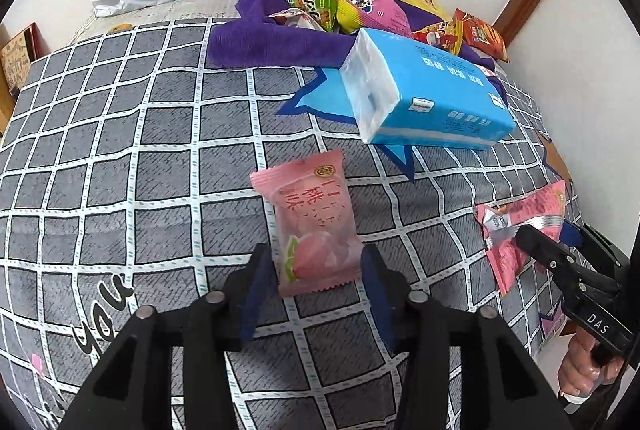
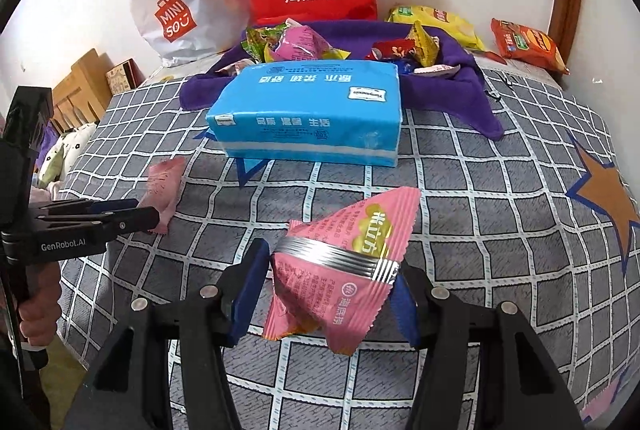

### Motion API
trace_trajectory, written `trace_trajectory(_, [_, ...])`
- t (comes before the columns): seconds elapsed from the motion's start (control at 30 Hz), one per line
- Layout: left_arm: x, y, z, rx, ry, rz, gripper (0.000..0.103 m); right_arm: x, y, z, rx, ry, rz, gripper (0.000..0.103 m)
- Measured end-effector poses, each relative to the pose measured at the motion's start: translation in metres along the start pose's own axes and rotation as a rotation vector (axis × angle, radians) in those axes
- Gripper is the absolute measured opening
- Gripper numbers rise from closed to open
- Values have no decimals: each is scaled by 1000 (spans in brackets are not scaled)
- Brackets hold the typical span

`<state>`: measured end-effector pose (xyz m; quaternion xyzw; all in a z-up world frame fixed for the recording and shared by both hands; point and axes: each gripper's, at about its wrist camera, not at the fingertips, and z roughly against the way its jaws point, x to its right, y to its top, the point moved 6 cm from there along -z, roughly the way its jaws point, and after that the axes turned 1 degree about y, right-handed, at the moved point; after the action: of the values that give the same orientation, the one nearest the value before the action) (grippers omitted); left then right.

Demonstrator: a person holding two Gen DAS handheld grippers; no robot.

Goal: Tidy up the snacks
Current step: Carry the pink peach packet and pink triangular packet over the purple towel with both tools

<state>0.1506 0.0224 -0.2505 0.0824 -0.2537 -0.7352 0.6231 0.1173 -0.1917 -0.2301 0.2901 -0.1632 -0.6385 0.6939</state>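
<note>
My left fingers (image 1: 316,270) are gripping the peach packet (image 1: 314,222), its long axis pointing toward the bed's (image 1: 120,133) far edge. My right fingers (image 2: 332,270) are clamping the tilted pink pyramid packet (image 2: 344,266) mid-bed, both reaching forward.

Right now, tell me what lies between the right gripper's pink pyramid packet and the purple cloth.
The blue tissue pack, seen in the right wrist view.
</note>
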Motion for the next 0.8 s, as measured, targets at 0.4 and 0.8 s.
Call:
trace_trajectory(0.4, [13, 9, -13, 22, 75, -34, 65, 0, -2, -4, -4, -10, 8, 58])
trace_trajectory(0.8, [9, 18, -19, 74, 104, -50, 65, 0, 0, -11, -9, -15, 4, 58])
